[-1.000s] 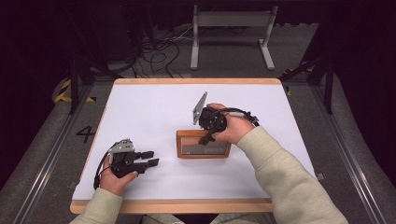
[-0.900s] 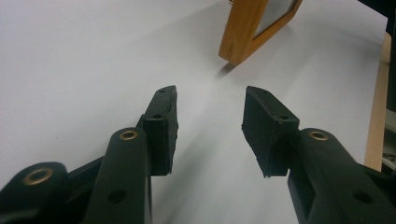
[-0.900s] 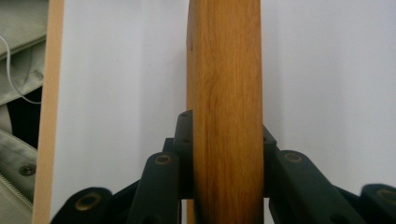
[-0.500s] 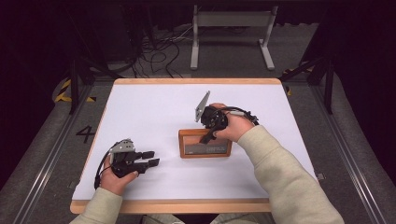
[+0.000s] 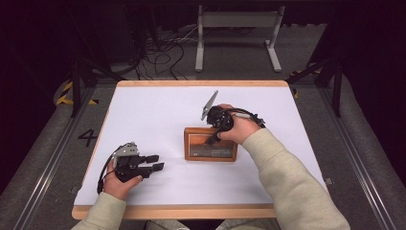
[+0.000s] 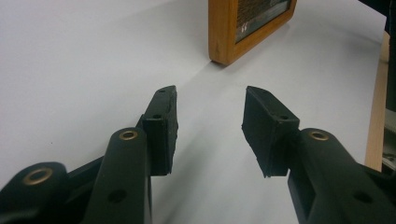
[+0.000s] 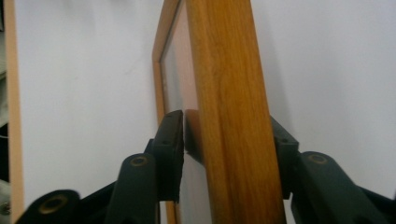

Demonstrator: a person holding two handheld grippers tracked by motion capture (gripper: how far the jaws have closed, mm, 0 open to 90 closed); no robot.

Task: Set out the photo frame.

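Picture frame now lying flat on bench, centre-right, shifted slightly from a second ago. Right tongs straddling top edge, just opening, grip slackening, likely release. Left tongs half-wide, empty, resting near front-left.

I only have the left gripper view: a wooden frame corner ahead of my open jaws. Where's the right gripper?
Observer: In the high view, the right gripper is at the far edge of the picture frame.
Operator: Is it gripping?
Observer: Its jaws straddle that wooden edge and have just been opening, with the frame between them.
Operator: And my gripper?
Observer: The left gripper sits to the frame's left, near the table's front edge, touching nothing.
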